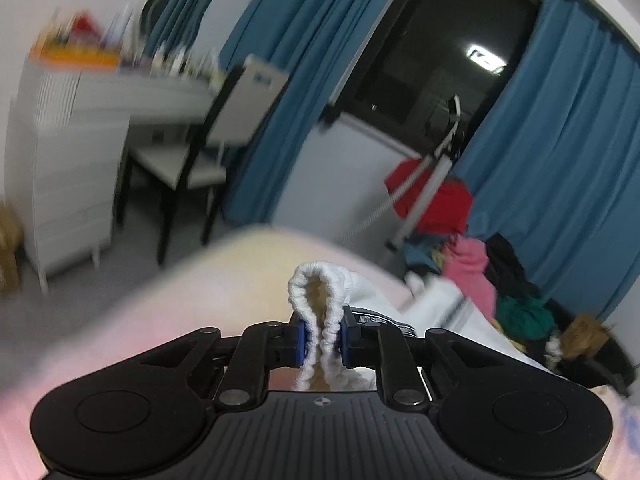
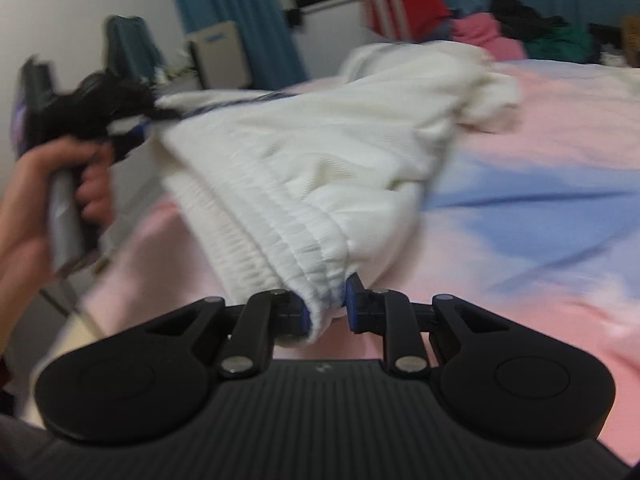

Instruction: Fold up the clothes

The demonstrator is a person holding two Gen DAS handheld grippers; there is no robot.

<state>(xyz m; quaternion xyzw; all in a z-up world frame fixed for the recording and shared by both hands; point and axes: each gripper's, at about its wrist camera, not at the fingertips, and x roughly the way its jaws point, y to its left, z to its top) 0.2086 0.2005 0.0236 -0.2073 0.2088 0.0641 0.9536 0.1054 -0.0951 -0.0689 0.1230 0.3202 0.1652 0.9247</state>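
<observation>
White garment, looks like knit pants or shorts with an elastic waistband, sits pinched at both ends of that waistband and lifted off the bed

Handling guess: soft, light, floppy, no stiffness, will sag between the two hold points and drape wherever not supported; ribbed elastic band is the thickest, least slippery part so it's the right place to grab, nothing fragile

Left gripper: jaws nearly closed, clenched on a bunched loop of the waistband; blue pads press the fabric from both sides and the loop pokes up toward 12 o'clock past the fingertips. In the right wrist view the same gripper shows at about 9 o'clock, blurred, with a hand around its handle and cloth trailing from its tip

Right gripper: jaws also narrow, grasping the other waistband corner; fabric fills the gap between the pads and hangs a bit below them. Band runs from here up toward 10 o'clock to the left gripper, fairly taut

Rest of the garment trails toward 1 o'clock, its far end crumpled and resting on the pink and blue sheet

Further out: clothes pile at 3 o'clock in the left view, pink, red, green and dark items, beside a metal stand. Blue curtains either side of a dark window, chair and white dresser at 9 to 10 o'clock, all blurred
</observation>
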